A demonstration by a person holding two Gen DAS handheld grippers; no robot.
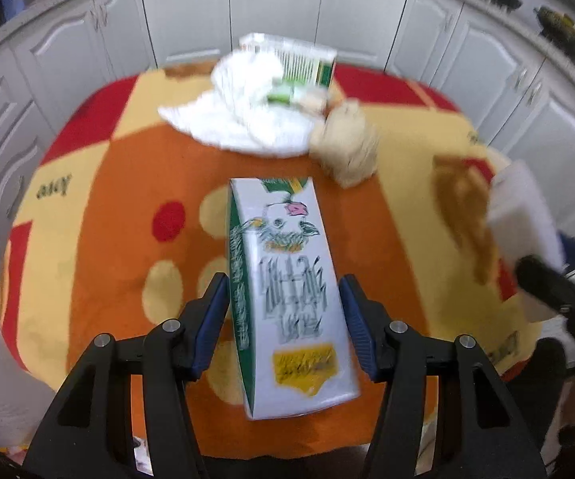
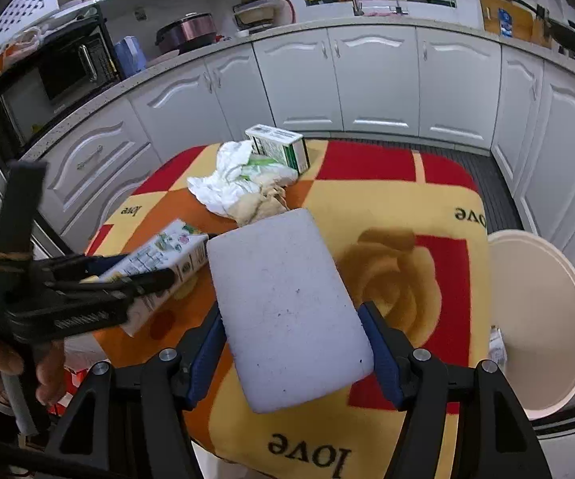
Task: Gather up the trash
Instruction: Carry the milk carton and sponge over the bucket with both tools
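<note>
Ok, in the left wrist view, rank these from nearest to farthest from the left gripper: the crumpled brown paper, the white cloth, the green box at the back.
1. Brown paper, just ahead of the left gripper, to the right.
2. White cloth, farther back, centre-left.
3. Green box, at the table's far edge, behind the cloth.

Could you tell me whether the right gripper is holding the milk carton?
No, the right gripper is clamped on a white foam block; the milk carton sits in the left gripper.
</note>
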